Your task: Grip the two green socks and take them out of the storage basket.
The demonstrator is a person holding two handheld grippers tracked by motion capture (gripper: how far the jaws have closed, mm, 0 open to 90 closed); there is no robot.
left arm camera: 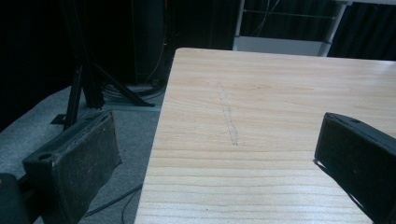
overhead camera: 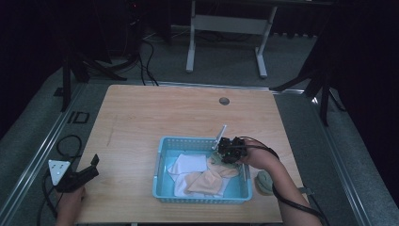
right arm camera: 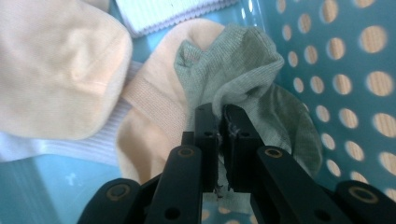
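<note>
- A light wooden worktop [overhead camera: 141, 117] carried a light-blue perforated basket [overhead camera: 162, 155] near its front edge, right of the middle.
- Inside the basket lay a heap of socks: a white sock [overhead camera: 187, 165] toward the left and middle, and a cream sock [overhead camera: 204, 182] toward the front.
- In the right gripper view the cream sock [right arm camera: 60, 70] covered the upper left, with a ribbed white sock [right arm camera: 168, 11] at the top edge.
- The right gripper [overhead camera: 225, 151] reached down into the basket's far right corner, held by the person's right hand [overhead camera: 256, 157].
- Its jaws were pressed nearly together on a fold of a grey-green sock [right arm camera: 238, 70], which bunched above the fingertips [right arm camera: 205, 121] just beside the basket's holed wall [right arm camera: 355, 70].
- In the high view this grey-green sock [overhead camera: 217, 161] showed dimly under the gripper, touching the cream one.
- Another grey-green sock [overhead camera: 264, 181] lay outside the basket on the worktop, just beside its right wall and near the front right corner, close to the person's forearm.
- The left gripper [overhead camera: 89, 168] rested at the worktop's front left corner, held by the left hand [overhead camera: 70, 205], a grey three-cornered plate [overhead camera: 58, 169] on top.
- Its jaws stood wide apart with nothing between them; one fingertip pad [left arm camera: 84, 163] hung past the left edge over the carpeted floor [left arm camera: 126, 130], the other over the wood.
- A small round grommet [overhead camera: 224, 100] sat near the far edge of the worktop.
</note>
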